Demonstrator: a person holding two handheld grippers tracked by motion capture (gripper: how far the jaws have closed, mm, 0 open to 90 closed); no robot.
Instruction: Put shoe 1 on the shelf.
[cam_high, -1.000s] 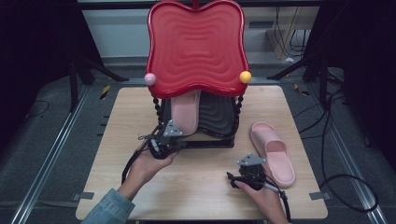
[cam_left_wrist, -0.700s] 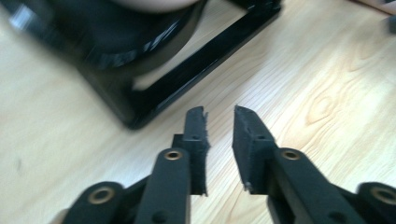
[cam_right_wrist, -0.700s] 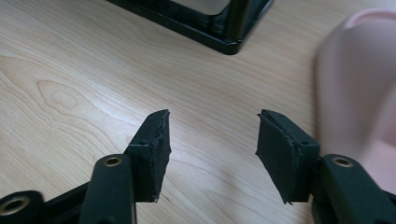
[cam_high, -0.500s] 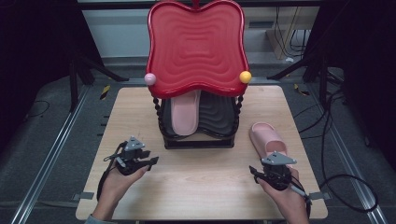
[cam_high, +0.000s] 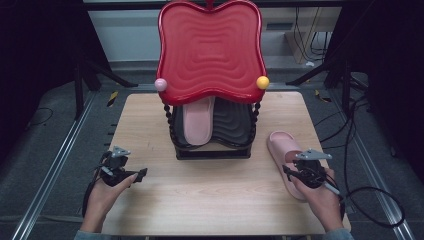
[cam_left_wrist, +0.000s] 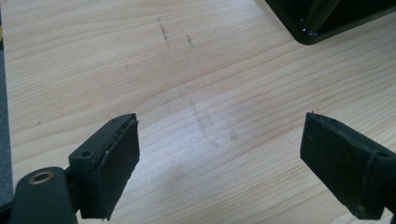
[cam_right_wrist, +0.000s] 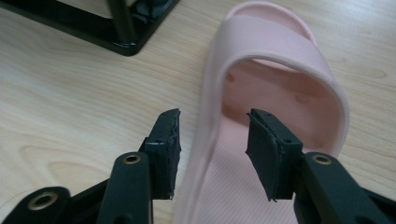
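So the right hand-held gripper (cam_high: 289, 171) is sitting over the near end of the loose pale pink rubber slide sandal (cam_high: 286, 156), which lies flat on the right side of the light wooden surface (cam_high: 210, 195), toe end pointing away toward the far edge. In the right gripper view its jaws straddle the sandal's left sidewall just short of the strap (cam_right_wrist: 280, 44): one pad is outside on the wood side, the other over the ribbed footbed. They've just been closing in, but there's still daylight on both sides of the wall, so not pinching it. The right hand (cam_high: 320, 197) comes in from the near right corner, forearm angled slightly inward, gripper pointing forward and down at the sandal. The left hand-held gripper (cam_high: 141, 173) is way over at the near left of the surface, well apart from everything, pointing roughly rightward across the wood. Its jaws have just been opening and now stand wide with nothing but bare wood between them in the left gripper view. The left hand (cam_high: 107, 192) is low, close to the surface. The second pink sandal (cam_high: 198, 121) lies on the left half of the lower black ridged shelf of the little rack (cam_high: 215, 150), in the middle toward the far side, under its big glossy red wavy top tray (cam_high: 210, 50).
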